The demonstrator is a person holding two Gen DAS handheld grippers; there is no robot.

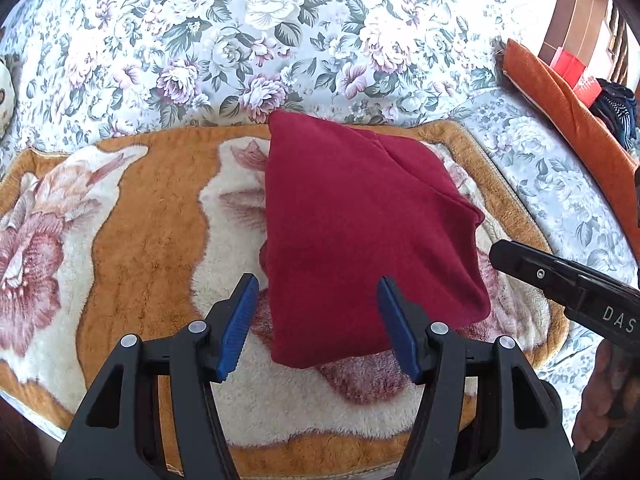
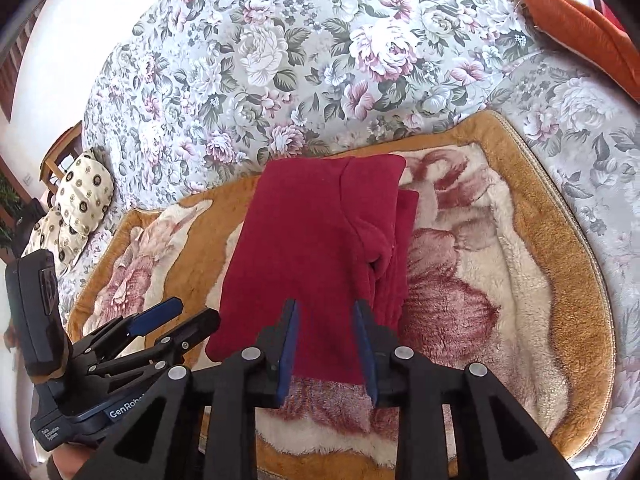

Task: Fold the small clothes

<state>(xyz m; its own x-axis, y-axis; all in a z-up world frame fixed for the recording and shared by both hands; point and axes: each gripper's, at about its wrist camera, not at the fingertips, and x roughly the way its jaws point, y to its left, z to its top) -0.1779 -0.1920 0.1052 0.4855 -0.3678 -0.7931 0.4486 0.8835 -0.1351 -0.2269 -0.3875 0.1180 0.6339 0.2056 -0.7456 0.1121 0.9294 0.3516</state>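
My left gripper (image 1: 318,286) hangs released, jaws wide, over the near edge of the folded red garment (image 1: 360,232). My right gripper (image 2: 326,308) is also released, jaws apart above the same near edge. The garment lies on the orange fleece blanket (image 1: 140,216), with the floral bedspread (image 1: 240,40) behind it.

garment (image 1: 360,232): dark red | blanket (image 1: 148,208): orange-cream floral | bedspread (image 1: 248,40): grey-green floral

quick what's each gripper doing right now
Left gripper: open, holding nothing, near the red garment.
Right gripper: open, holding nothing.
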